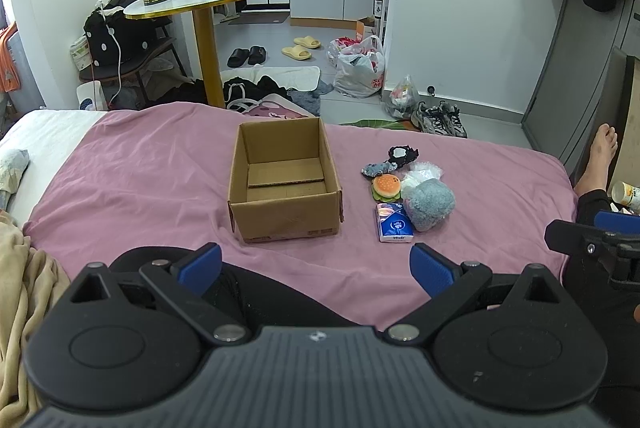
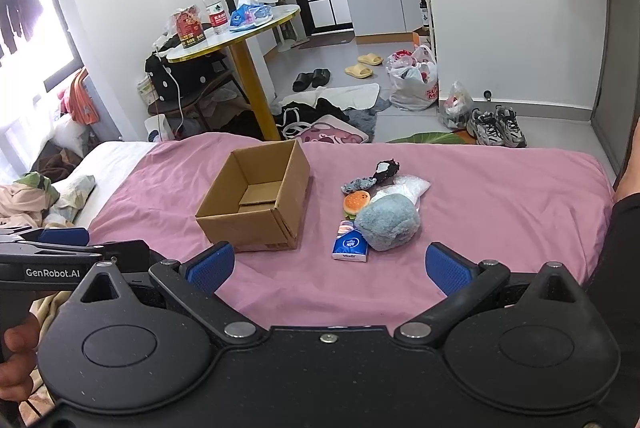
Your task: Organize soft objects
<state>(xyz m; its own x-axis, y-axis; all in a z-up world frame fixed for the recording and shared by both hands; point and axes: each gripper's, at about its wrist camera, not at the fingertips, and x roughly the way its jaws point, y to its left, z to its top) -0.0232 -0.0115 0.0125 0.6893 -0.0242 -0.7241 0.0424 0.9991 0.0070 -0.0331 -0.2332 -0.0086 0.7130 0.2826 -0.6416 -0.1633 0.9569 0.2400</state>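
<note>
Two grippers are in frame, neither holding anything. Largest item: pink sheet (image 1: pixel 160 167) covering the bed, with white bedding at its far left. On the sheet, roughly centre, sits an open cardboard box (image 1: pixel 284 183), upright, interior bare except for its bottom flaps.

Right of the box, apart from it, lies a tight cluster of soft objects. Fluffy blue-grey ball (image 1: pixel 429 203) is the biggest, at the near right of the cluster. Clear crinkled plastic bag (image 1: pixel 422 172) lies just behind it, touching. Blue tissue pack (image 1: pixel 394 223) is nearest the camera, against the ball's left side. Burger-shaped squishy (image 1: pixel 386 186) sits just beyond the pack. Black-and-white fabric piece (image 1: pixel 402 153) is farthest, and a small grey-blue scrunchie (image 1: pixel 378 169) lies between it and the burger.

Left gripper (image 1: pixel 316 266): blue-padded fingers spread wide, hovering over the near edge of the sheet, in line with the box. Right gripper (image 2: pixel 330 266): fingers likewise spread wide, near edge of the sheet, pointed toward the cluster. A bare foot (image 1: pixel 600 159) shows past the right bed edge.
</note>
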